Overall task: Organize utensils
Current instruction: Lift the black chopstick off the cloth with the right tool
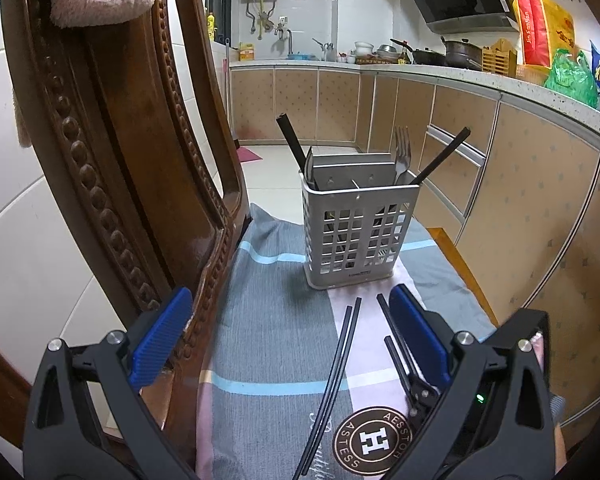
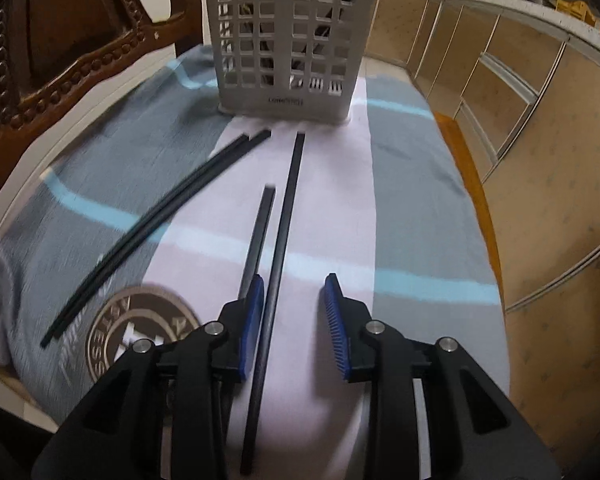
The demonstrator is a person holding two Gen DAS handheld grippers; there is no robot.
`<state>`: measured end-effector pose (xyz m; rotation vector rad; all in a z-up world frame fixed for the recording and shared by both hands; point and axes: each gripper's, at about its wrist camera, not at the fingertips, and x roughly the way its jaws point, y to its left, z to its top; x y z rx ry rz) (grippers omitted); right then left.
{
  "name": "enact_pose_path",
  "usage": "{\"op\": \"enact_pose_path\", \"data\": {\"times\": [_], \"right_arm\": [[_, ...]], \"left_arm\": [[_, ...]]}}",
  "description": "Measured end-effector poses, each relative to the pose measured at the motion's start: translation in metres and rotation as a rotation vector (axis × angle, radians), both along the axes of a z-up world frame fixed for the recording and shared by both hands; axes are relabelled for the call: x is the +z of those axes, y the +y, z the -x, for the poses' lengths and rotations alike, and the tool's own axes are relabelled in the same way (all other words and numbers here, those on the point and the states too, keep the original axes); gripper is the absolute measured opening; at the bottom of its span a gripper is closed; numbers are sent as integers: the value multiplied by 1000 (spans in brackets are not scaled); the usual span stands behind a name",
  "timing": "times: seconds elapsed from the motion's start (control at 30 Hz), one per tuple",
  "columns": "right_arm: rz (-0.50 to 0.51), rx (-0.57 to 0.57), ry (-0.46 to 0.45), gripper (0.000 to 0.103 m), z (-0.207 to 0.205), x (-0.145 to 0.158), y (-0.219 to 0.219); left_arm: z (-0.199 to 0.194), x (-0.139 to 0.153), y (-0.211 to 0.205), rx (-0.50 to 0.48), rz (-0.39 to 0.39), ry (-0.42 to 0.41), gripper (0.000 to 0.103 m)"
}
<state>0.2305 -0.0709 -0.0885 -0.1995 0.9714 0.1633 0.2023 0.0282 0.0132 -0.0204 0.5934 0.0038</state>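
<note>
A grey slotted utensil holder (image 1: 356, 236) stands on a cushion and holds a fork (image 1: 402, 156), two black chopsticks and a flat utensil; it also shows in the right wrist view (image 2: 288, 40). Several black chopsticks lie on the cushion: a pair (image 1: 340, 364) (image 2: 160, 224) to the left, and two more (image 2: 280, 240) straight ahead. My left gripper (image 1: 288, 320) is open and empty above the cushion. My right gripper (image 2: 294, 308) is open, low over the cushion, with one long chopstick (image 2: 274, 280) running between its fingers, near the left pad (image 2: 254, 312).
The striped grey, pink and blue cushion (image 2: 420, 200) covers a carved wooden chair (image 1: 120, 160) whose back rises on the left. Kitchen cabinets (image 1: 520, 200) and a cluttered counter run along the right. Tiled floor lies beyond the cushion's far edge.
</note>
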Motion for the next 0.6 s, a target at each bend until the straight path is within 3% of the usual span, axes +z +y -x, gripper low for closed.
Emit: {"op": "enact_pose_path", "data": {"times": [0.07,0.1,0.3,0.47,0.6], "right_arm": [[-37,-4,3,7,-5,0,1],[-43,-7,1,6,-6,0,1],[-96,-98,7,6,12,1,-30],[-203,-180,56,6,54,2,-64],[-160,-153,38,7,80,1,-60]], "left_arm": [[-1,0,1,0,3,1,98],[-1,0,1,1,3,4,98],[3,0,-3,-21,-7,5,98],[6,-6,-17,-58,20,36,98],[8,-16,-30,-71,29,92,98]]}}
